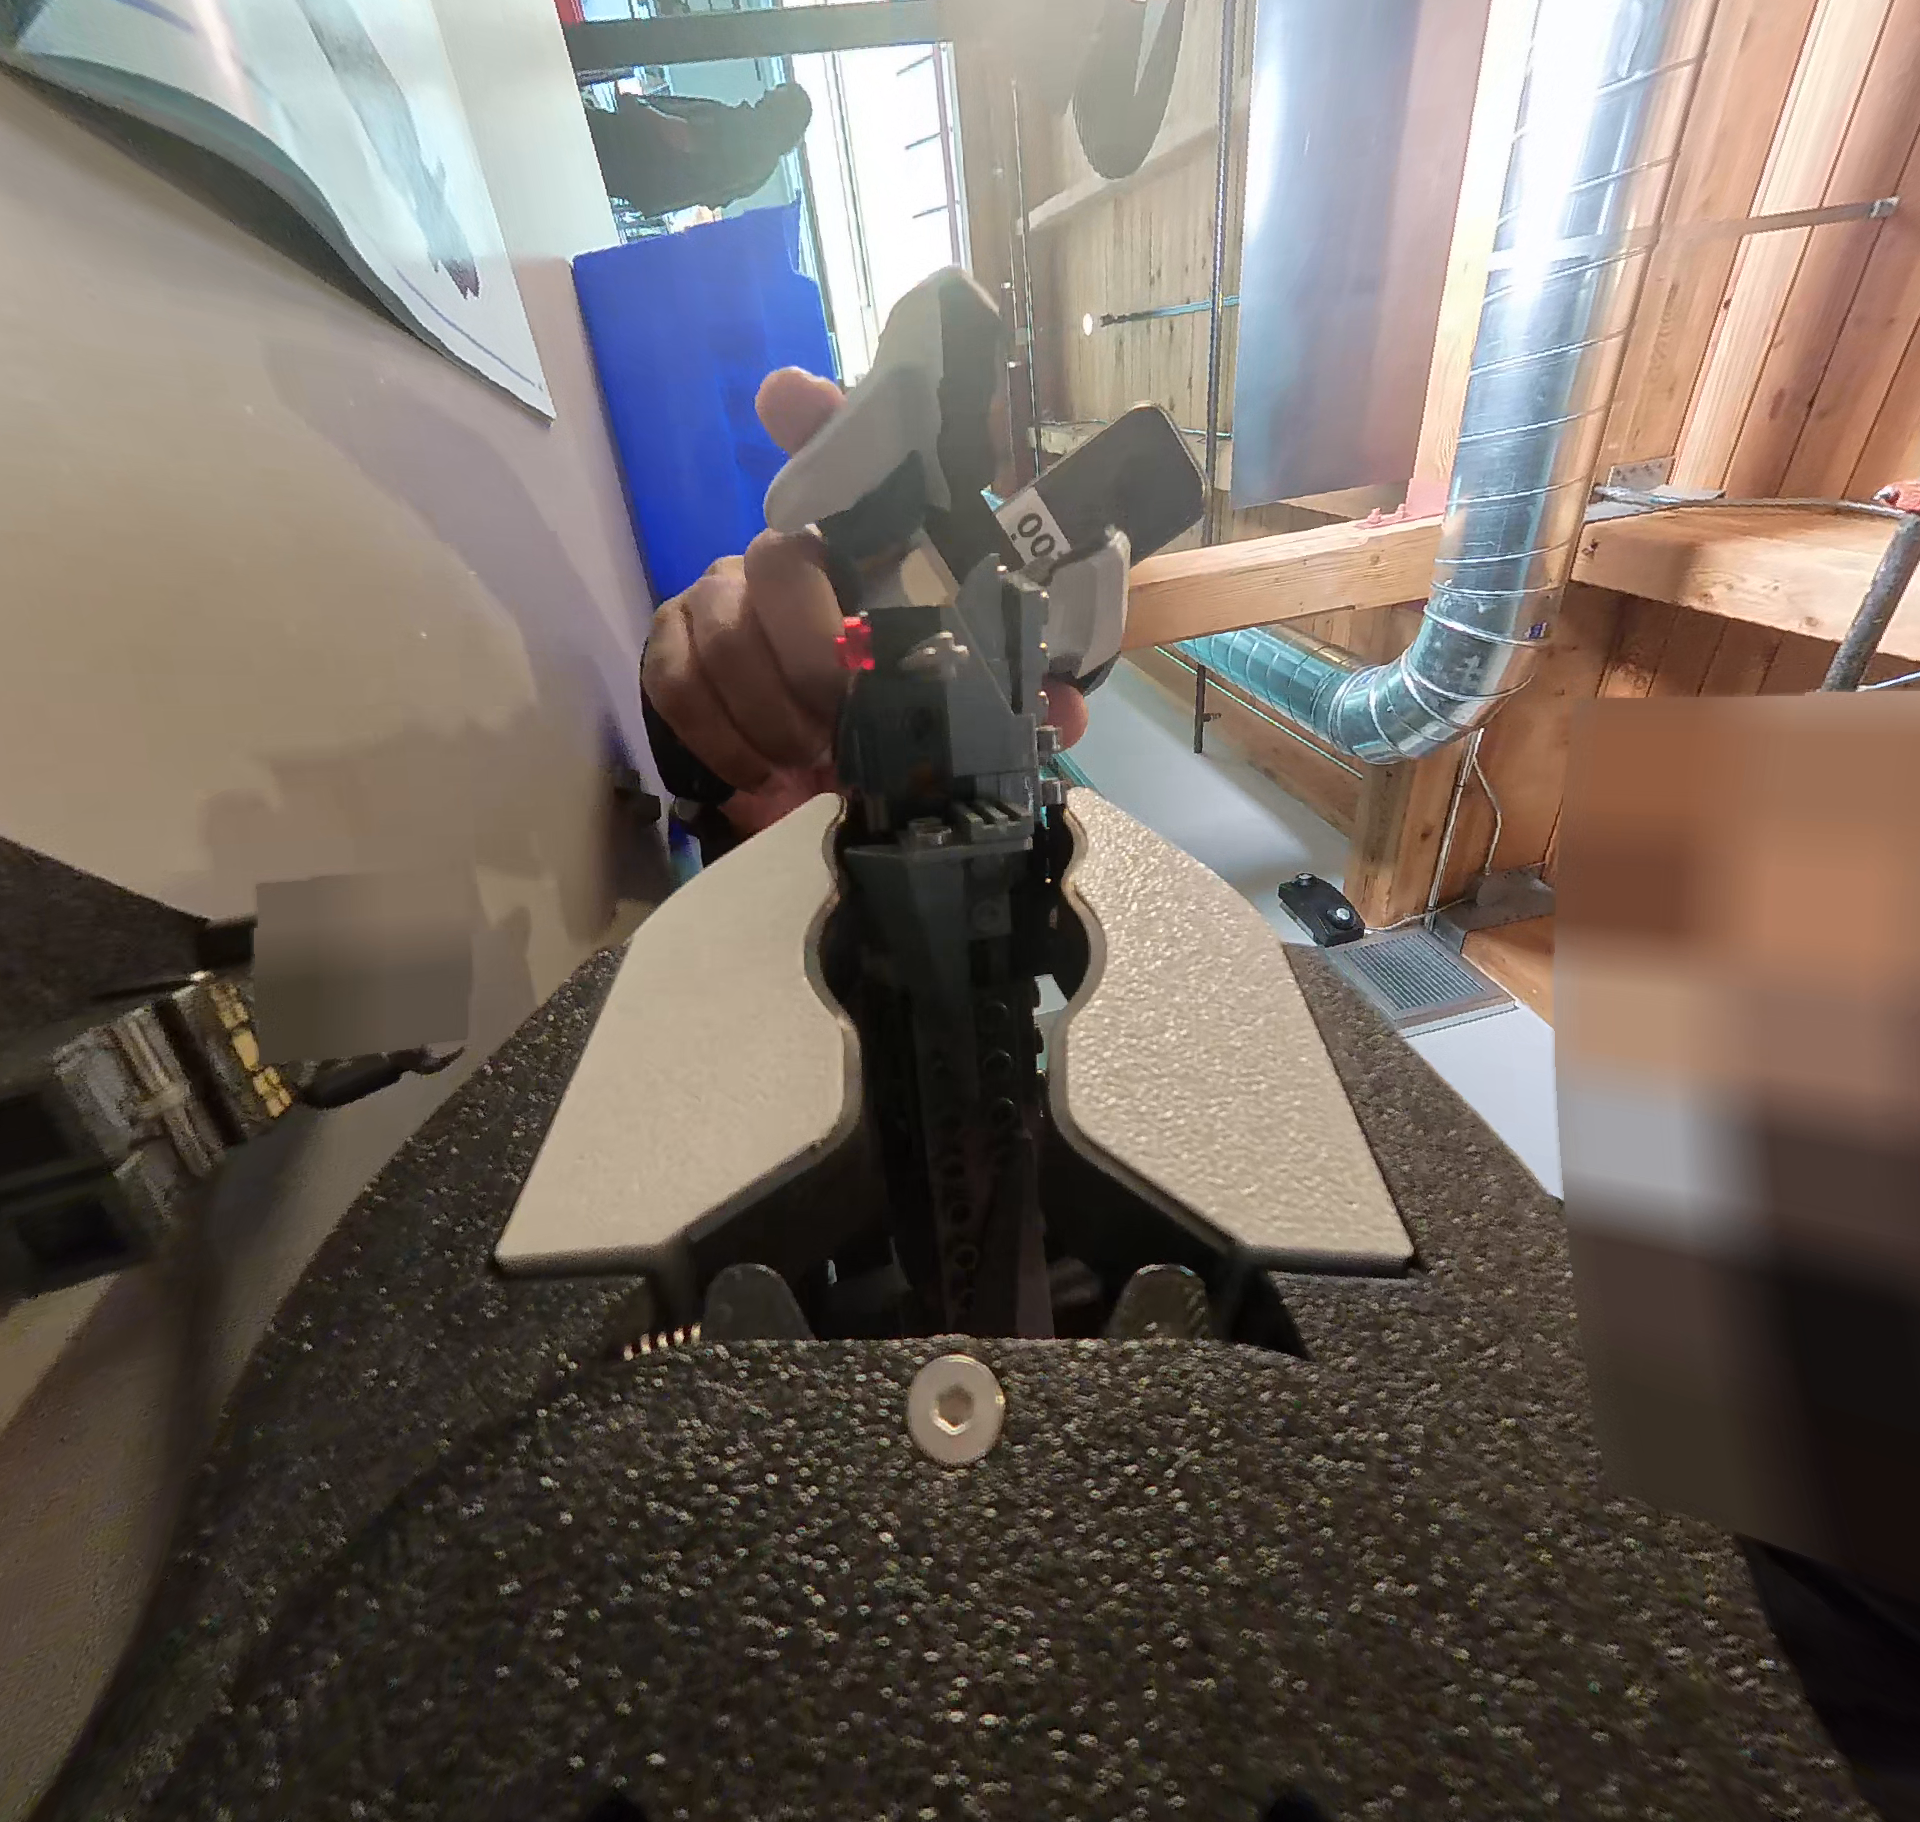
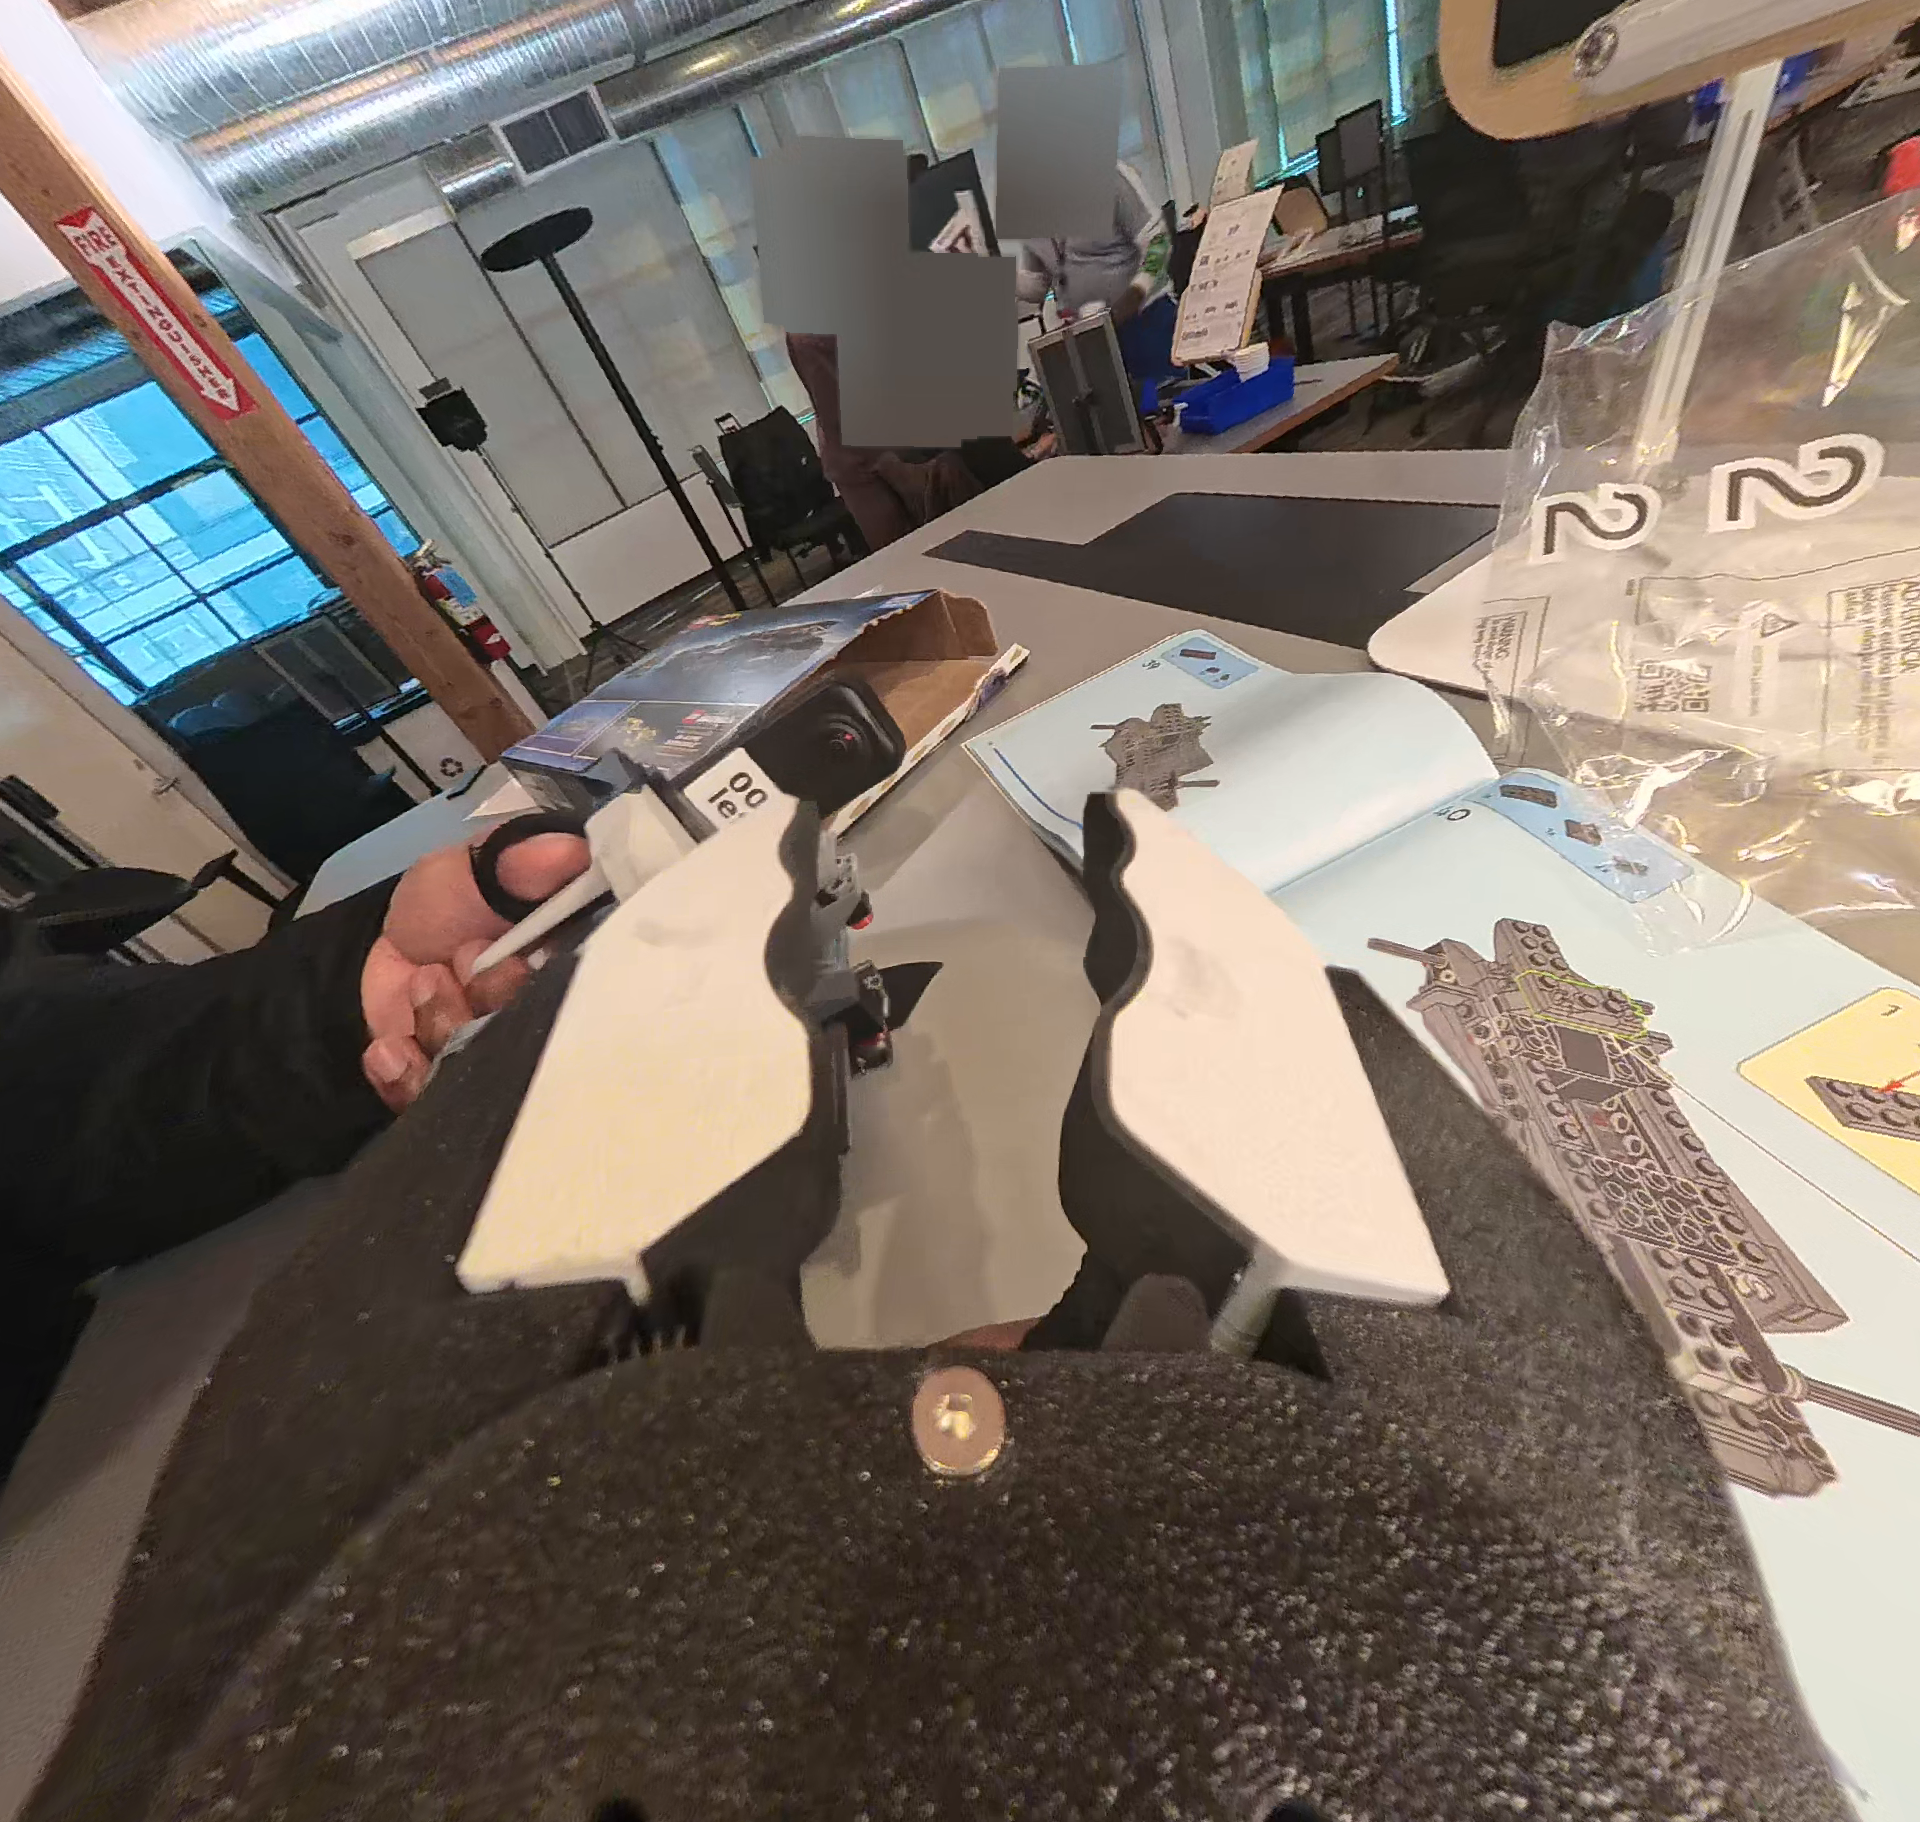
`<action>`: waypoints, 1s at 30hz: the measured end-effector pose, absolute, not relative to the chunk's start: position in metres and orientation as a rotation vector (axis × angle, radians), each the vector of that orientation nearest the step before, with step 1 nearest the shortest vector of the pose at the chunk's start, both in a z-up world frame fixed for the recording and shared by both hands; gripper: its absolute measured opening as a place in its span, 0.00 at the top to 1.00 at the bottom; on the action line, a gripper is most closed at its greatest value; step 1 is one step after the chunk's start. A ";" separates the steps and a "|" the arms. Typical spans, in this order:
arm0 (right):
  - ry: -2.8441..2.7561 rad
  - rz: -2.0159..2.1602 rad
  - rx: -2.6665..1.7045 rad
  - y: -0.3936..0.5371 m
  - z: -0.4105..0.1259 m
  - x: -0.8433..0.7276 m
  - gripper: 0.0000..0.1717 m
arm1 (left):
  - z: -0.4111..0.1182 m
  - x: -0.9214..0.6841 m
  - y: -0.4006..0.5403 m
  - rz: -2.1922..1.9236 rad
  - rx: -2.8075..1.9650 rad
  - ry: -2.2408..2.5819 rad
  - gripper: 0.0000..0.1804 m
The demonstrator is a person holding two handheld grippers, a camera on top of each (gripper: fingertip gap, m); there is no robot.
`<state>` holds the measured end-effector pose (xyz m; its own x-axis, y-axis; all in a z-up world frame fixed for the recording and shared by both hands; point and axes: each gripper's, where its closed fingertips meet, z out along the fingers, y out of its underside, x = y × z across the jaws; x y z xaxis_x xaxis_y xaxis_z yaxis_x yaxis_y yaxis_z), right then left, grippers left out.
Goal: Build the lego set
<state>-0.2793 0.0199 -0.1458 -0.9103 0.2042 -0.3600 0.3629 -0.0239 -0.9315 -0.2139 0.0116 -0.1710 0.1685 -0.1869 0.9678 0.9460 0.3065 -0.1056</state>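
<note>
The left tool [image 1: 951, 837] is clamped on a dark grey brick model [image 1: 940, 733], a long narrow build with a small red stud near its far end. Both pale fingers [image 1: 727, 993] press its sides, and most of its length is sunk in the shadowed slot between them, so its lower half is hard to make out. Past its tip the right tool [image 1: 935, 442] shows, blurred, gripped by a hand [image 1: 727, 671]; its fingertips are partly covered by the model.

In the right wrist view the right tool [image 2: 945, 899] stands wide, with bare grey worktop [image 2: 977, 941] showing between its fingers [image 2: 1195, 1024]. The model [image 2: 847, 951] peeks out just beside the left finger, mostly hidden behind it; whether the two touch cannot be told. Behind that finger the left tool's camera and a hand [image 2: 436, 951] are partly cut off. An open instruction booklet [image 2: 1455, 941] lies to the right under a crumpled clear bag [image 2: 1714, 577], and an opened box [image 2: 748, 692] sits beyond.
</note>
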 end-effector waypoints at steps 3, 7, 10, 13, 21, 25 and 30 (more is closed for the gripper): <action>2.111 -2.067 0.563 0.019 -0.146 -0.274 0.70 | -0.172 -0.215 0.010 -0.977 -0.906 -1.086 0.81; 2.124 -2.073 0.499 0.016 -0.145 -0.268 0.69 | -0.173 -0.216 0.008 -0.967 -0.904 -1.092 0.81; 2.150 -2.085 0.429 0.014 -0.144 -0.261 0.68 | -0.176 -0.217 0.008 -0.968 -0.905 -1.103 0.81; 2.199 -2.084 0.331 0.011 -0.145 -0.252 0.66 | -0.176 -0.217 0.008 -0.973 -0.904 -1.100 0.81; 2.347 -2.048 0.107 0.004 -0.154 -0.231 0.63 | -0.181 -0.216 0.008 -0.962 -0.923 -1.124 0.81; 2.415 -2.025 0.047 0.002 -0.159 -0.226 0.62 | -0.182 -0.213 0.010 -0.965 -0.951 -1.125 0.81; 2.426 -2.014 0.010 0.003 -0.158 -0.223 0.64 | -0.184 -0.209 0.015 -0.969 -0.996 -1.122 0.81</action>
